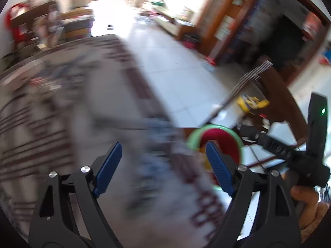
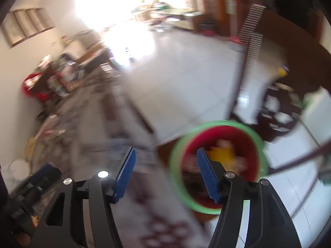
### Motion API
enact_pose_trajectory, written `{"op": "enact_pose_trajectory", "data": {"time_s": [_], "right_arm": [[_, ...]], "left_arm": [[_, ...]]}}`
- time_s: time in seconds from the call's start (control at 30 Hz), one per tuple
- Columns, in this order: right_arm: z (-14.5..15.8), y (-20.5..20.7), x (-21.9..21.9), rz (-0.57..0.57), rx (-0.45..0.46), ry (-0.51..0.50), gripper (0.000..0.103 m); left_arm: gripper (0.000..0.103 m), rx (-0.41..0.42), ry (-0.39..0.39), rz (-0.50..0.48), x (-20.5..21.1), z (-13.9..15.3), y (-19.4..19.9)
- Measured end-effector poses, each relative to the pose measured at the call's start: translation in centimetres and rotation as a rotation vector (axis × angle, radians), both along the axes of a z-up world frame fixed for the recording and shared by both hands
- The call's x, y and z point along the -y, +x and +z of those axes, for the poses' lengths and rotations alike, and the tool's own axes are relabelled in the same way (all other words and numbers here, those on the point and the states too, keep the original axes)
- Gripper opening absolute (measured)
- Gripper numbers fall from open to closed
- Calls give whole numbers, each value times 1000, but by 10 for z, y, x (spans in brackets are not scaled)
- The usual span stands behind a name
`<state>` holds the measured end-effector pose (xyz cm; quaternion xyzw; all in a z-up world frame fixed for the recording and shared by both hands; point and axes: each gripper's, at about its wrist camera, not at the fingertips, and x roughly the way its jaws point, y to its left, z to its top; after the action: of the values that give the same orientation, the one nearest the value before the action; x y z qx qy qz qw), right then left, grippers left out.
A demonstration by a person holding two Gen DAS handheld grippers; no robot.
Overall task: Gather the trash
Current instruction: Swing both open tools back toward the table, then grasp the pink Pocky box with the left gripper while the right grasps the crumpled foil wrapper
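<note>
In the left wrist view my left gripper is open above a blurred patterned tablecloth, with nothing between its blue pads. A red bin with a green rim stands just right of its right finger, below the table's edge. In the right wrist view my right gripper is open and empty too. The same bin lies behind its right finger. Yellow trash and other blurred scraps sit inside.
A person's hand holds the other gripper's black body at the right edge. A yellow wrapper lies on dark wooden furniture beyond the bin. A pale tiled floor stretches toward a bright doorway. Clutter lines the left wall.
</note>
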<state>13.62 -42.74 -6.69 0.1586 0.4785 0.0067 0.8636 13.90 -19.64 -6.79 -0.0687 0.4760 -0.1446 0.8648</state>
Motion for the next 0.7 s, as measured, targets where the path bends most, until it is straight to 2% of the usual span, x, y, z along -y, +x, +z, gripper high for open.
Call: {"op": "enact_pose_trajectory", "data": {"time_s": [0.1,0.23,0.3,0.43,0.53,0.7], "right_arm": [[-2,39,-86,135,14,48,65],[-9,80,-190,313,23,49,71],[-16,101,-245,408,31,22,71],[-31,136,-322,518,45,-55,75],[-52,162,-359,572,24,-127,76],[-86,198,-397,621,-5,-220,73]], "left_arm": [[81,-22,17,123,-64,-4,-1],[81,-55,28,274,-158,-12,-11],[81,-67,34,333,-200,-18,-16],[81,-102,16,436,-261,-31,-13],[81,-112,-22,500,-296,-40,-4],[81,-84,-32,533,-323,-47,31]]}}
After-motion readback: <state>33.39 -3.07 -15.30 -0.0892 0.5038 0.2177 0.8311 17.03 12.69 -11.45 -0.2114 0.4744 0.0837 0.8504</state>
